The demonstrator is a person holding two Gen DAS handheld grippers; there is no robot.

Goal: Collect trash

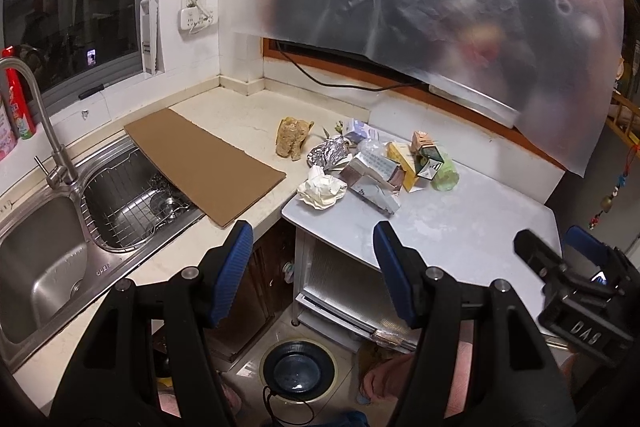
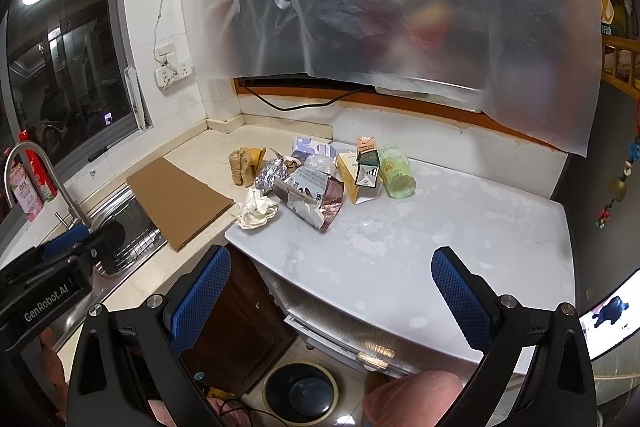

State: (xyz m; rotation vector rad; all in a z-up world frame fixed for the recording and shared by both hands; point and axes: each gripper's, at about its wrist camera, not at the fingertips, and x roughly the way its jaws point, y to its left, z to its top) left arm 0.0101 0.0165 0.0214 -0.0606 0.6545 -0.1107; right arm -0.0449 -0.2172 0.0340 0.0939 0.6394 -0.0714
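The trash heap point(image 2: 320, 179) lies mid-frame on the white tabletop point(image 2: 460, 235), well ahead of both claws, its long axis running left to right; the empty right claw point(image 2: 332, 291) gapes wide, as does the left claw point(image 1: 314, 267), equally near.

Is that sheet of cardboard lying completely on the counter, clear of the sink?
No, the cardboard sheet lies with one end on the counter and the other reaching over the sink basin that holds the wire rack.
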